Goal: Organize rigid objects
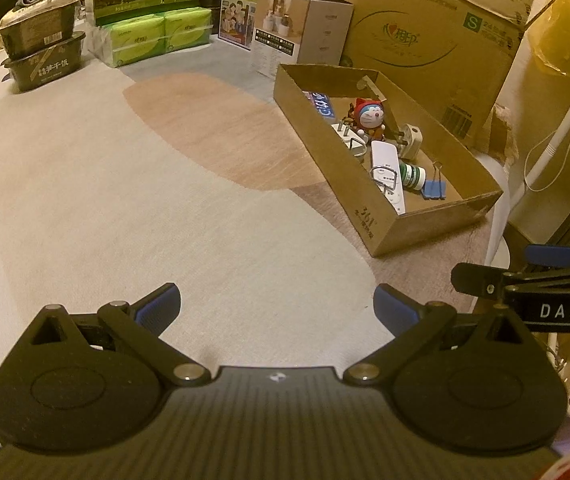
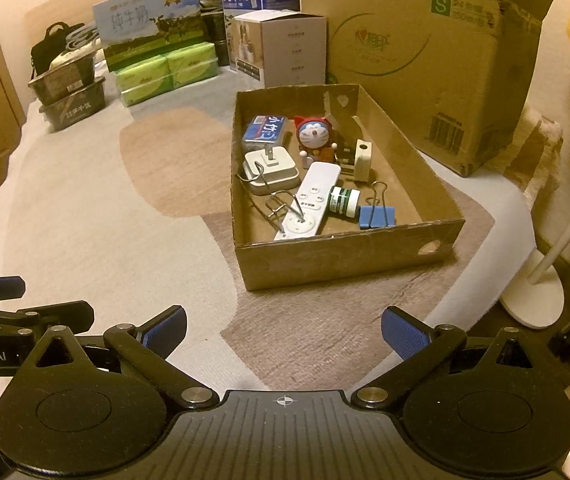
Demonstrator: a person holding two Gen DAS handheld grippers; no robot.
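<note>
A brown cardboard box (image 2: 345, 256) sits open. Inside it lie a white remote (image 2: 309, 204), a blue clip (image 2: 377, 216), a little bottle (image 2: 343, 202), a white plug (image 2: 271, 170) and a red-hooded toy (image 2: 315, 136).

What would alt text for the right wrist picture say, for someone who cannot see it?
An open cardboard box on a pale rug holds a white remote, a blue binder clip, a small bottle and a cat figurine. The right claw is open and empty in front of it.
</note>
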